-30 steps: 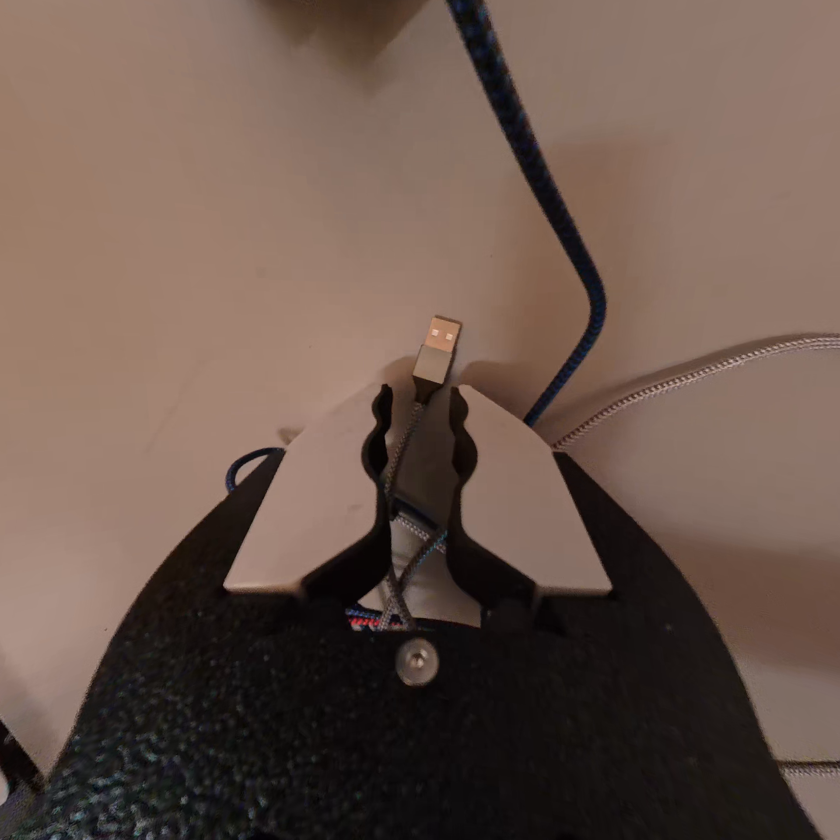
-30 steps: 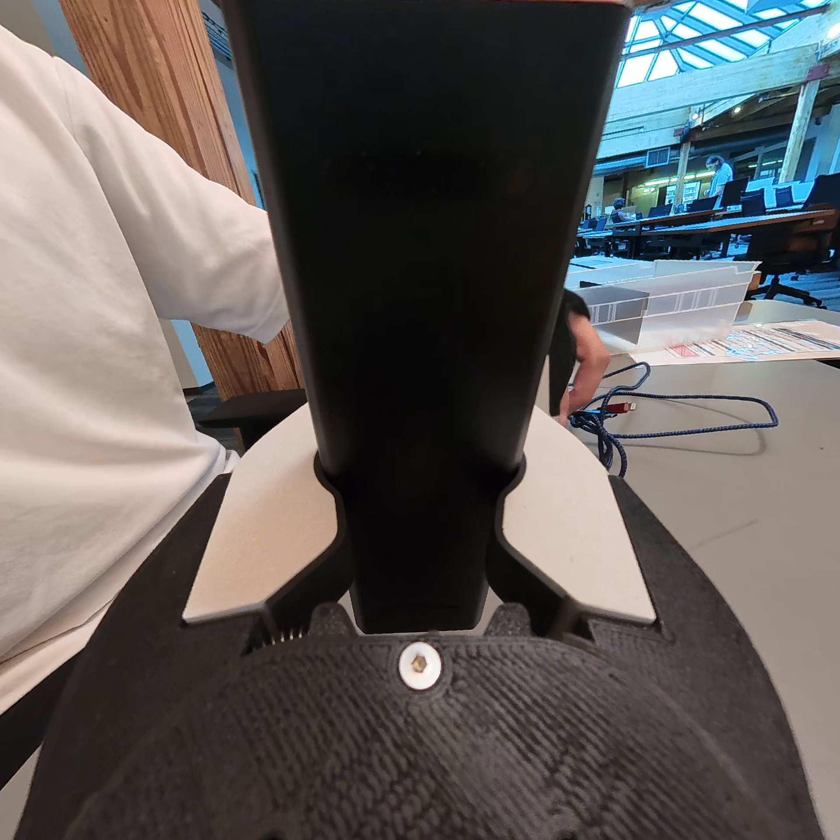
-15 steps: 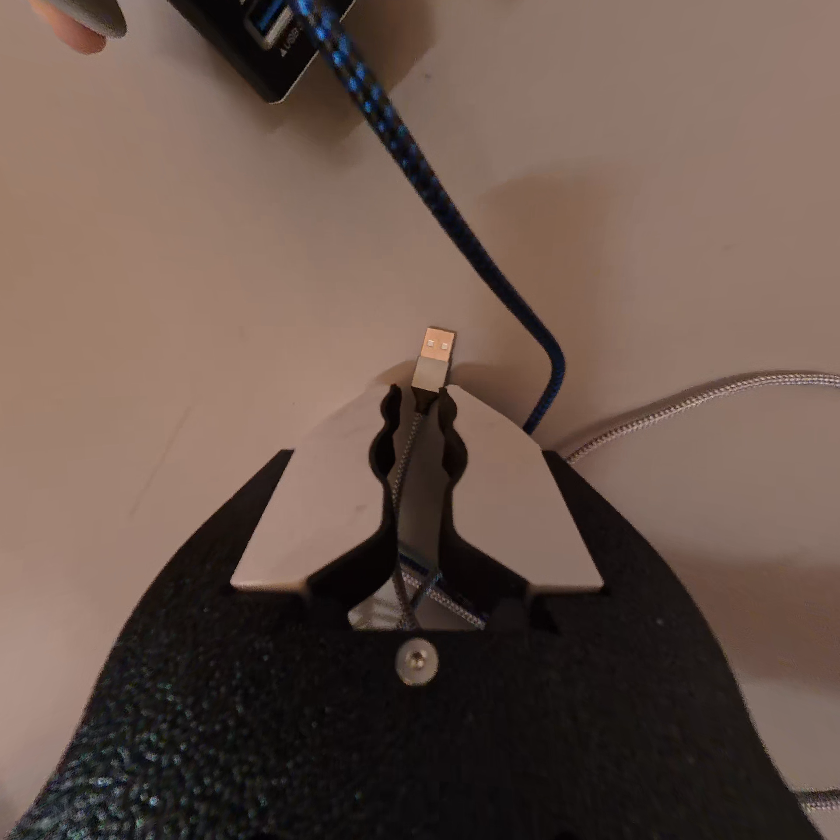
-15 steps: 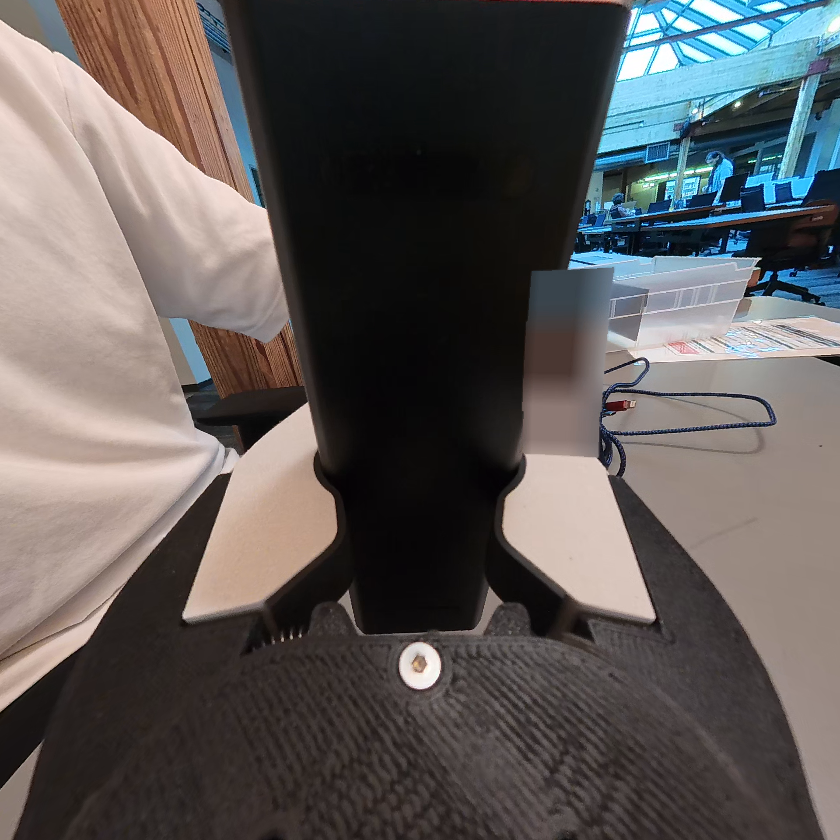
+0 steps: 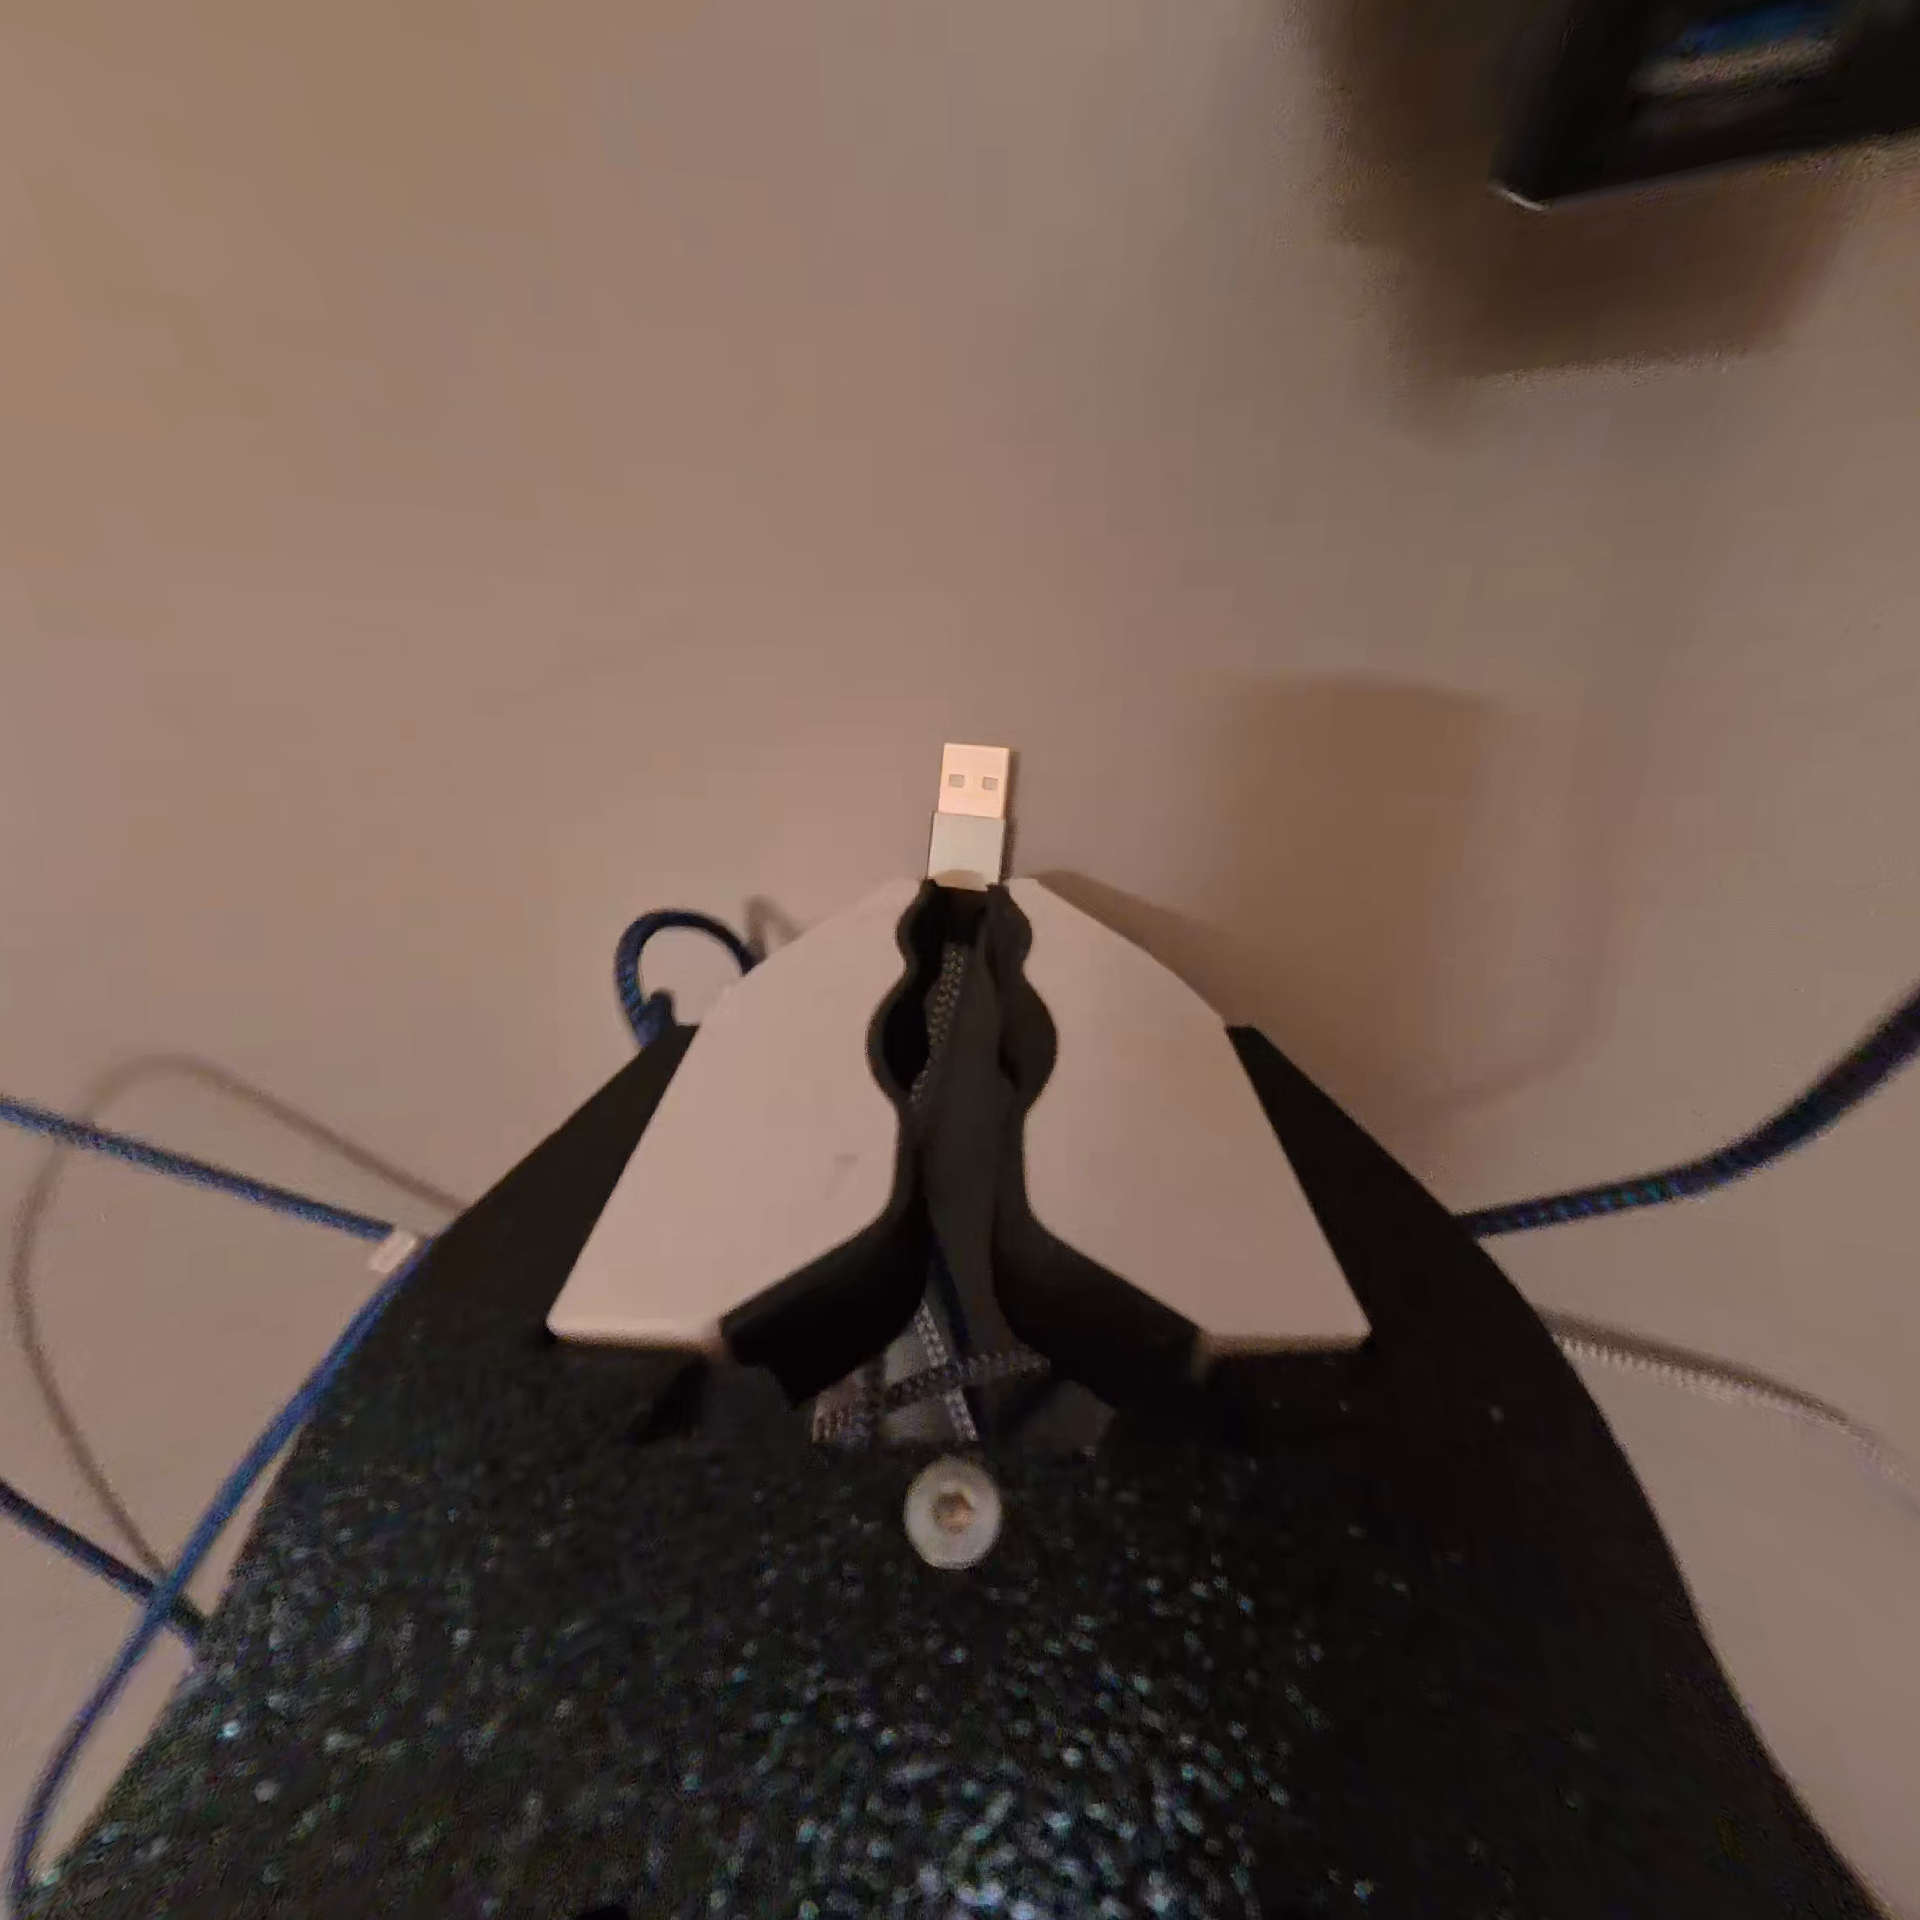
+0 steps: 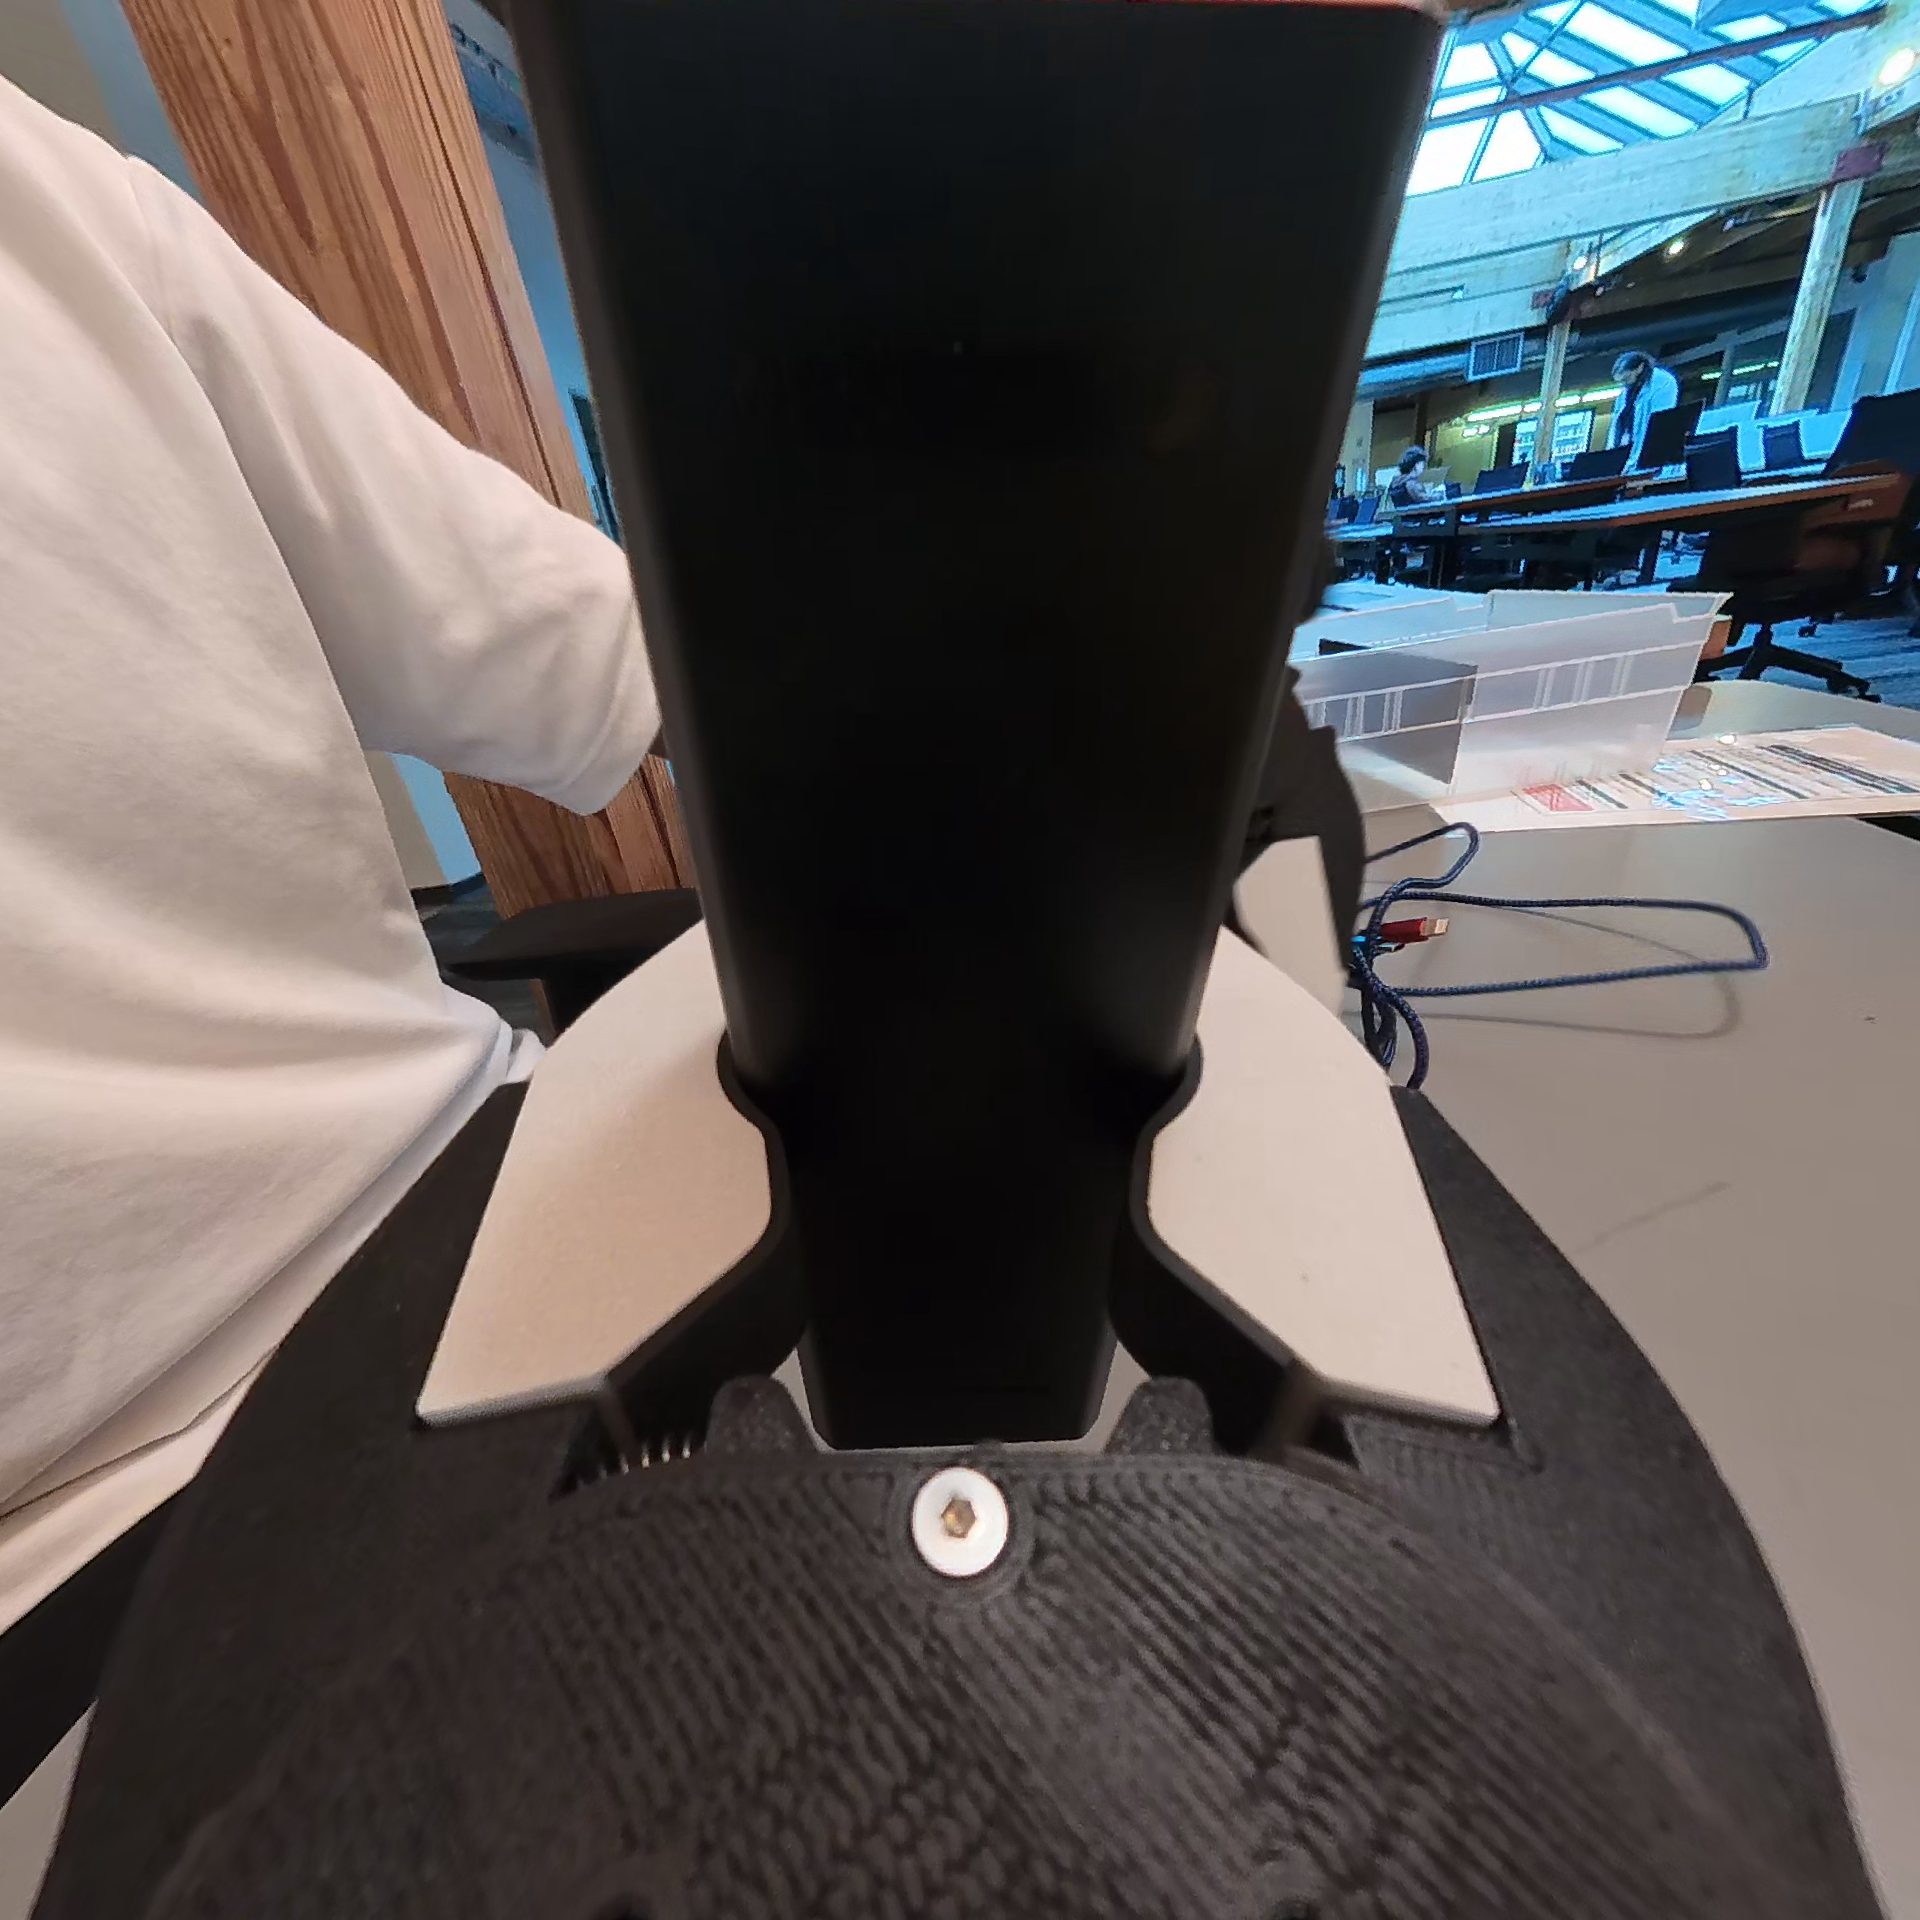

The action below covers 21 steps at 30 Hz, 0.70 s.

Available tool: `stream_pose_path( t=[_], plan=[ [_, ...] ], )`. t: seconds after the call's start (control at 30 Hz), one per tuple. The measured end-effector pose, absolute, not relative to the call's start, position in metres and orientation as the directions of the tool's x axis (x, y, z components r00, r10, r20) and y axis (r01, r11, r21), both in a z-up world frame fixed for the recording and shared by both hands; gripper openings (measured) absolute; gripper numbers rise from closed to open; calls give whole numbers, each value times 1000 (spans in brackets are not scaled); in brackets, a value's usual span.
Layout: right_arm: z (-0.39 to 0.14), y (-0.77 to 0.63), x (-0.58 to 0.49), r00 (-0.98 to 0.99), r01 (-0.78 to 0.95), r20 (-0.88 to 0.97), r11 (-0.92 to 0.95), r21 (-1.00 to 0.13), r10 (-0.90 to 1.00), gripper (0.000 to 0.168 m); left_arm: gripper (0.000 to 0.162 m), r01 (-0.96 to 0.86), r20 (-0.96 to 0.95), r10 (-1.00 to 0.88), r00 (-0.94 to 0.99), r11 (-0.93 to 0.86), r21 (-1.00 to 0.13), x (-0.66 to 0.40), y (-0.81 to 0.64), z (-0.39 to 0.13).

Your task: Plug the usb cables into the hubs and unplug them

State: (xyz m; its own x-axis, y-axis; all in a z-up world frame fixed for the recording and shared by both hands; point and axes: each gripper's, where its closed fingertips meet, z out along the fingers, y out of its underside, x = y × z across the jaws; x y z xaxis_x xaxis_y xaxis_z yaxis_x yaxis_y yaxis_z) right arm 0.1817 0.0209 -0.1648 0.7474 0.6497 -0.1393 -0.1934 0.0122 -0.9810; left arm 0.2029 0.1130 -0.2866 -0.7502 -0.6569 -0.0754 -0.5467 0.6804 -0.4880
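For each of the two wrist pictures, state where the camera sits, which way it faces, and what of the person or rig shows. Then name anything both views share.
Left wrist view: sits on the left gripper, faces down at the table; its fingers pinch a grey USB plug.
Right wrist view: sits on the right gripper, faces level across the room; it clamps a black hub, white sleeve beside.
Shared: the blue braided cable, the table.

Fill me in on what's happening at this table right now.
A person is working two handheld grippers. The left gripper is clamped on a grey braided USB cable, whose silver plug sticks out past the fingertips above the beige table, not inserted in anything. The right gripper grips a tall black hub upright. Dark blue braided cables lie loose on the table.
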Motion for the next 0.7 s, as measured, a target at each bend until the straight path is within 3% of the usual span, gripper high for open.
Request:
stream_pose_path(
  t=[0.37, 0.5, 0.7],
  plan=[
    [-165, 22, 181, 750, -186, -136, 9, -983, 647, 73, 17, -578, -59, -699, -713, 632, -517, 207, 118, -289],
    [-165, 22, 182, 749, -190, -139, 8, -982, 648, 73, 25, -485, -134, -613, -779, 723, -492, 203, 116, -288],
    [-165, 22, 182, 748, -192, -142, 7, -981, 648, 73, 23, -326, -235, -458, -858, 837, -440, 201, 109, -286]
  ],
)
